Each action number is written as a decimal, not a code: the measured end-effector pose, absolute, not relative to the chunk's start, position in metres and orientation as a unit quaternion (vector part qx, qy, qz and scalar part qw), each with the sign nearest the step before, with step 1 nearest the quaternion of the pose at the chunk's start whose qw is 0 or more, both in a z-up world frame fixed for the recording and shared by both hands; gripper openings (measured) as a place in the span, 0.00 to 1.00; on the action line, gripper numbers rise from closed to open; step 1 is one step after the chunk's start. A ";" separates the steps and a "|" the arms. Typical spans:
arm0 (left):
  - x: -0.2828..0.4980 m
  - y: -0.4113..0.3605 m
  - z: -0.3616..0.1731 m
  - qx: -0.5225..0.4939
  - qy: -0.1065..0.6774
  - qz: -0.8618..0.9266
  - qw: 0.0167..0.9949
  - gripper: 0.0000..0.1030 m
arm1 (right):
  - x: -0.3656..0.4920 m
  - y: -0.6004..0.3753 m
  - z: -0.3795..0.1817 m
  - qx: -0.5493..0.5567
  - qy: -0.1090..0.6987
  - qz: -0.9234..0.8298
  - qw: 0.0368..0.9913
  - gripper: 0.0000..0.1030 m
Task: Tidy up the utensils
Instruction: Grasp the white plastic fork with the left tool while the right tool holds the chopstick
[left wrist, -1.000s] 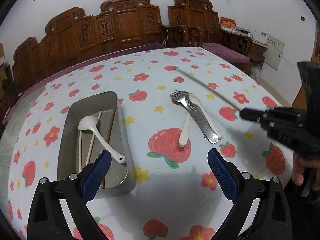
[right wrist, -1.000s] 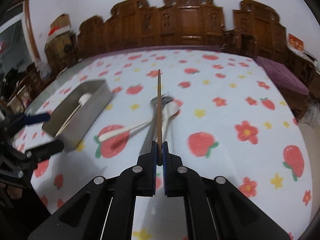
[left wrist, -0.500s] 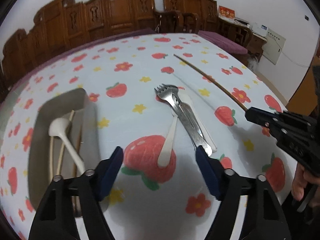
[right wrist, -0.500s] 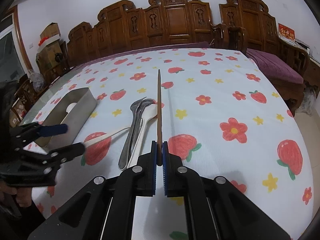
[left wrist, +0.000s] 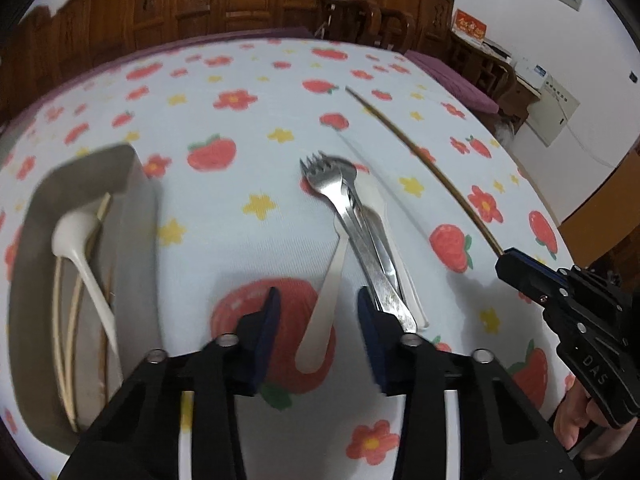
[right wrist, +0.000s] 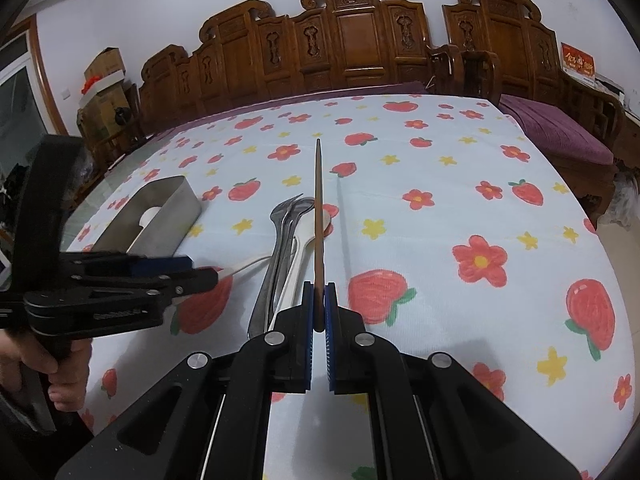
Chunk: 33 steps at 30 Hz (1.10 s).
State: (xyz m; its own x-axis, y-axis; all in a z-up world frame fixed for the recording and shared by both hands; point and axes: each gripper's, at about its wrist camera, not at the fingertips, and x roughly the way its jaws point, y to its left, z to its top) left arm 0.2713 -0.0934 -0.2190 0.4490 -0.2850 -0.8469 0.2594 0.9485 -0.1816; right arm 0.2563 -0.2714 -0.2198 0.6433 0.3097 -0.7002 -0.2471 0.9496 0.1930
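Taking the pile of forks point(left wrist: 352, 216) as my landmark, the metal tray point(left wrist: 136, 200) lies well to its left, already holding a white ladle-like spoon point(left wrist: 80, 240) and pale chopsticks. Just left of the forks' handles lies the white spoon point(left wrist: 326, 300), its handle end toward me. My left gripper point(left wrist: 316, 316) is closing around that handle, which sits between the pads, but they do not press on it yet. I judge the spoon light, stiff and rather slick, so I would take it near the handle's broad end, square across. The steel forks look heavier and may drag along, since they overlap the spoon.

To the right of the forks, my right gripper point(right wrist: 318, 332) is clenched on a brown chopstick point(right wrist: 318, 216), thin and rigid, gripped at its end and raised off the tabletop point(right wrist: 440, 208).

The left wrist view shows the tray's contents; the right wrist view shows only the tray's wall and a little white inside, yet shows the chopstick grip closely.
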 end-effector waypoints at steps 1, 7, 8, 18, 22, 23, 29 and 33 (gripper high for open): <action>0.272 -0.093 -0.221 -0.016 0.504 -0.161 0.849 0.23 | 0.256 -0.271 -0.220 0.040 0.394 0.154 0.905 0.06; 0.269 -0.096 -0.220 -0.029 0.512 -0.182 0.839 0.10 | 0.256 -0.268 -0.221 0.040 0.394 0.157 0.905 0.06; 0.267 -0.097 -0.217 -0.025 0.511 -0.183 0.840 0.10 | 0.256 -0.268 -0.221 0.039 0.394 0.157 0.905 0.06; 0.260 -0.108 -0.176 0.039 0.468 -0.169 0.867 0.00 | 0.256 -0.268 -0.221 0.041 0.394 0.157 0.905 0.06; 0.258 -0.103 -0.171 0.052 0.466 -0.159 0.869 0.00 | 0.256 -0.269 -0.220 0.043 0.393 0.157 0.905 0.06; 0.258 -0.102 -0.172 0.055 0.466 -0.157 0.869 0.00 | 0.256 -0.269 -0.220 0.043 0.393 0.157 0.905 0.06; 0.273 -0.105 -0.180 0.070 0.483 -0.170 0.856 0.03 | 0.255 -0.270 -0.219 0.042 0.393 0.158 0.905 0.06; 0.289 -0.118 -0.194 0.106 0.498 -0.173 0.843 0.30 | 0.256 -0.272 -0.219 0.044 0.393 0.155 0.905 0.06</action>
State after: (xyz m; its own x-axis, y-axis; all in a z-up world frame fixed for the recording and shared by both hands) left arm 0.2895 -0.1178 -0.1937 0.4442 -0.1859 -0.8765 0.3963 0.9181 0.0061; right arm 0.2556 -0.2716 -0.2189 0.6429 0.3153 -0.6980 -0.2458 0.9481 0.2018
